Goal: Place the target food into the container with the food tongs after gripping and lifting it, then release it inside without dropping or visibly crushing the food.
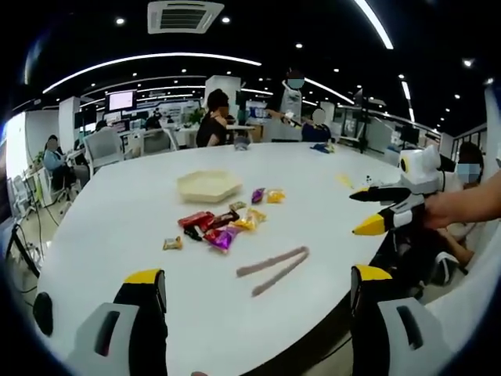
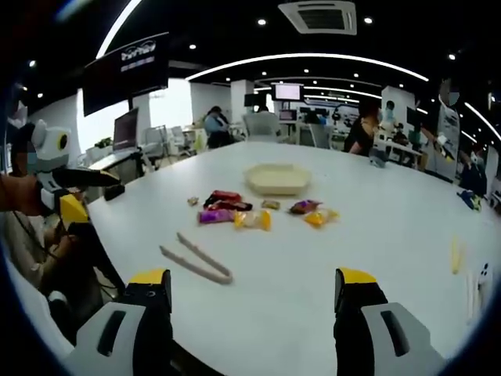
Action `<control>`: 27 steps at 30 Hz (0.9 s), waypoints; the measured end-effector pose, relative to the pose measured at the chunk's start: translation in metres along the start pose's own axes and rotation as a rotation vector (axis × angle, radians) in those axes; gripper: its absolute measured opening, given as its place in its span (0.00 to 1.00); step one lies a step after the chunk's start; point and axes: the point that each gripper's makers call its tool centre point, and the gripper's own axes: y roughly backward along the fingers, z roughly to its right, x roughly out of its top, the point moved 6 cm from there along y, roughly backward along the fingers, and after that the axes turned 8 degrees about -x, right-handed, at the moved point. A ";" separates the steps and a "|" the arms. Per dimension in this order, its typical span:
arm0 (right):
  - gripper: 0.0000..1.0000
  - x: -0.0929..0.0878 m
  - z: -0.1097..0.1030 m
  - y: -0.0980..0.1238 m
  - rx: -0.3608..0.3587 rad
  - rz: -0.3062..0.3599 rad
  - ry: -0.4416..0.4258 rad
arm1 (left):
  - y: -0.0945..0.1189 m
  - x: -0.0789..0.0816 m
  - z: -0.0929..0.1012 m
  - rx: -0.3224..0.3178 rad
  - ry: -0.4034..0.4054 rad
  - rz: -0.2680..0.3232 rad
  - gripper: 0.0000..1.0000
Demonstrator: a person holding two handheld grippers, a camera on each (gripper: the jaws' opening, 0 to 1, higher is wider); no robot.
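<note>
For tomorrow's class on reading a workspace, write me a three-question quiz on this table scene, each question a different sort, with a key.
1. True or false: the tongs lie inside the tray.
2. The snacks lie: A) between tongs and tray B) in the tray C) on a chair.
3. Fill in: the left hand-held gripper holds ____.

Key: 1 false, they lie on the table. 2 A. 3 nothing; its jaws stand open.

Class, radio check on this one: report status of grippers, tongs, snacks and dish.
Both grippers open, empty, short of the table. Tongs lie untouched on the near side. Wrapped snacks scattered before the empty dish. Nothing in the way.
</note>
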 end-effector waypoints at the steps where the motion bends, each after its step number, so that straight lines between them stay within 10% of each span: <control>1: 0.87 0.003 0.000 -0.003 -0.001 0.001 0.002 | -0.003 0.003 -0.001 -0.015 -0.010 0.007 0.99; 12: 0.88 0.018 -0.004 -0.015 -0.051 -0.037 -0.024 | -0.029 0.021 -0.022 -0.138 -0.156 -0.045 0.99; 27: 0.89 0.032 0.010 -0.017 -0.138 -0.025 0.008 | -0.039 0.011 -0.044 -0.225 -0.139 -0.035 0.98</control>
